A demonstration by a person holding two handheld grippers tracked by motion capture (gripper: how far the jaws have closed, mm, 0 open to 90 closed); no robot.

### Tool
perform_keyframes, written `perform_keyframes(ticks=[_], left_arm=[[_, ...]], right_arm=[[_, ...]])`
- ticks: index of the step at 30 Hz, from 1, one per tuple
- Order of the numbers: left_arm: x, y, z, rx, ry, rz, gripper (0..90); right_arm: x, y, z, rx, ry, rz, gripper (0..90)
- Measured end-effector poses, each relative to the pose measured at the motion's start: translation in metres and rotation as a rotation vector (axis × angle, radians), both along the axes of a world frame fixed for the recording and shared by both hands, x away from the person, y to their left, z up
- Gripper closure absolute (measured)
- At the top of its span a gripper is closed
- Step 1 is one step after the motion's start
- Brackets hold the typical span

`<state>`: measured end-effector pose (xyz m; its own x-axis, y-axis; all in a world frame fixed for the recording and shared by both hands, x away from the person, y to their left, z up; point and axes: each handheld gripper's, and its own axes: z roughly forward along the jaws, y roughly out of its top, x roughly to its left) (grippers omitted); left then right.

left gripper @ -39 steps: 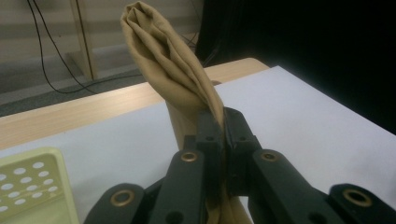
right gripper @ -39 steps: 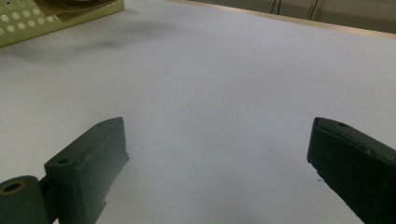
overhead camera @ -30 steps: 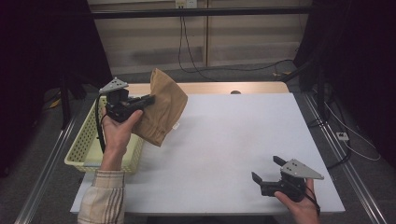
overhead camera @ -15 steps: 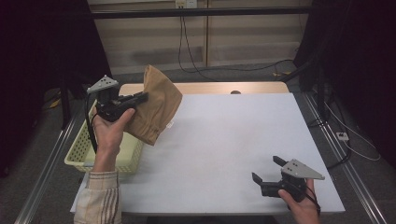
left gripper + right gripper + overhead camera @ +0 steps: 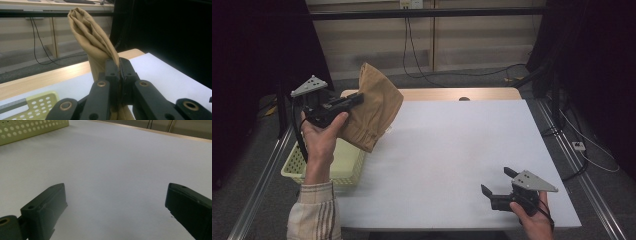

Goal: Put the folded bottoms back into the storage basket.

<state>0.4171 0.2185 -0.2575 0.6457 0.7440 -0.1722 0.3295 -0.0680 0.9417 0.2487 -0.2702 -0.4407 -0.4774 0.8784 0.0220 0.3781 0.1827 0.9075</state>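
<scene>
High view: left gripper (image 5: 354, 101) pinches a tan cloth (image 5: 372, 112), held in the air above the table's (image 5: 452, 150) left edge, over the yellow-green basket (image 5: 344, 167). Right gripper (image 5: 498, 182) rests low near the front right corner, jaws spread, empty.
Left gripper view: jaws closed on a fold of the cloth (image 5: 92, 37); bunched fabric stands up beyond them.
Right gripper view: jaws wide apart over bare white tabletop (image 5: 112, 170).
Step (judged): cloth lifted clear, mid-carry.
Next move needs: lowering it onto open table, then the right gripper taking a free edge.
</scene>
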Motion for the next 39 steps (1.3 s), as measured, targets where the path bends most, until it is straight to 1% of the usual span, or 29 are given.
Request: perform_keyframes(ticks=[6,10,13,17,20,23,25,27,31,38,39], left_arm=[[-0.004,0.009,0.004,-0.003,-0.013,0.009,87.0],[-0.009,0.014,0.004,-0.009,-0.021,0.019,87.0],[-0.013,0.021,0.006,-0.025,-0.029,0.028,87.1],[-0.017,0.028,0.009,-0.034,-0.046,0.032,87.2],[-0.019,0.032,0.01,-0.039,-0.05,0.039,87.2],[-0.02,0.036,0.011,-0.052,-0.044,0.045,87.2],[-0.022,0.038,0.012,-0.043,-0.044,0.045,87.2],[-0.023,0.04,0.012,-0.039,-0.048,0.055,87.2],[-0.025,0.047,0.011,-0.04,-0.046,0.066,87.2],[-0.027,0.051,0.01,-0.039,-0.036,0.08,87.3],[-0.027,0.052,0.01,-0.029,-0.036,0.08,87.3]], right_arm=[[0.0,0.0,0.0,-0.001,0.0,0.003,3.7],[0.0,0.0,0.0,-0.003,0.001,0.002,3.8],[0.0,0.0,0.0,-0.002,0.003,0.002,3.8],[-0.001,0.001,0.0,-0.001,0.002,0.006,3.8],[-0.001,0.0,0.0,-0.001,0.002,0.009,3.8],[-0.001,0.0,0.0,-0.002,0.0,0.005,3.8],[-0.001,-0.001,0.0,-0.003,0.0,0.005,3.8],[0.0,-0.001,0.0,-0.001,0.0,0.006,3.8],[-0.001,0.0,0.0,-0.002,0.001,0.008,3.8],[0.0,0.0,0.0,-0.005,0.002,0.008,3.9],[0.0,0.0,0.0,-0.005,0.001,0.008,3.9]])
